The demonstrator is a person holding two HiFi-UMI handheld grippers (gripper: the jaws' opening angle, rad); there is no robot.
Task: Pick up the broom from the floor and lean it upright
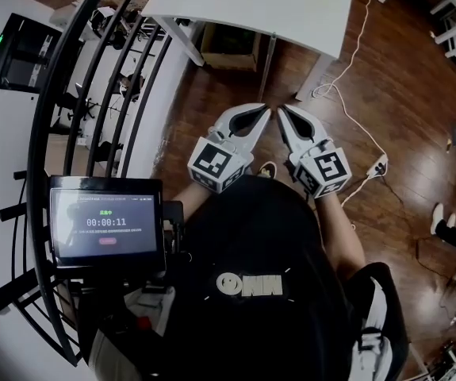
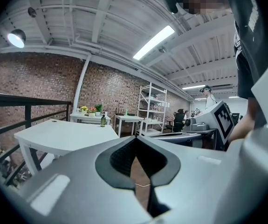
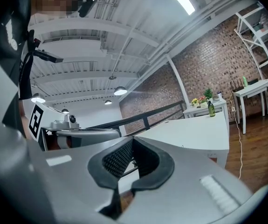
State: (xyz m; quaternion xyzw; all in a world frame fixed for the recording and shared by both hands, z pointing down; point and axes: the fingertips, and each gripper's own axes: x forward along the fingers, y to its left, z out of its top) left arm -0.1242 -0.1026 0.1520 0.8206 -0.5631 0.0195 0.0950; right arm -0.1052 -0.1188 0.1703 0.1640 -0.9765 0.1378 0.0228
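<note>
At the far left a black railing curves along the edge of the floor. A small screen is fixed to it and shows a timer. The person in a black shirt holds both tools out in front, over the brown wood floor. The left tool has its two jaws pressed together with nothing between them. Just beside it, the right tool is closed the same way and is empty too. Their tips point toward each other and almost touch. A white counter stands beyond them. To the right, a white cable runs across the floor to a power strip. No view shows the broom.
</note>
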